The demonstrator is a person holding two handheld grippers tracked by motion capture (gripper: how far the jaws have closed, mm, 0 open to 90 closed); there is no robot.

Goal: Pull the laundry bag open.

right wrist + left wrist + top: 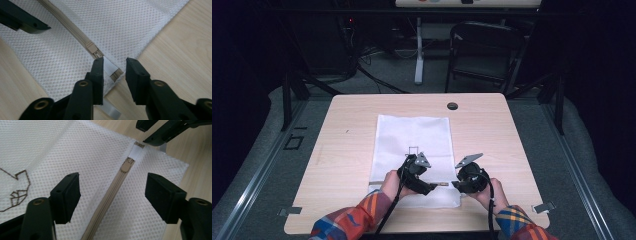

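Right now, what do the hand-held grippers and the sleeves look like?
Both are black. The left hand-held gripper and the right hand-held gripper each carry a grey three-cornered plate on top and trail a black cable. The jaws are blocky black pads on arms with brass-coloured pivot screws. The sleeves are orange, blue and yellow plaid.

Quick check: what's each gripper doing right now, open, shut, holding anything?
Left gripper: open, holding nothing, jaws either side of the mesh bag's zipper.
Right gripper: open, holding nothing, at the zipper's end.

Bare wood lies open around my mesh bag [412, 135] on the table [342, 150], left, right and beyond. Near the zipper [126, 166], my left gripper [428, 187] and right gripper [457, 184] crowd tip to tip, little gap between.
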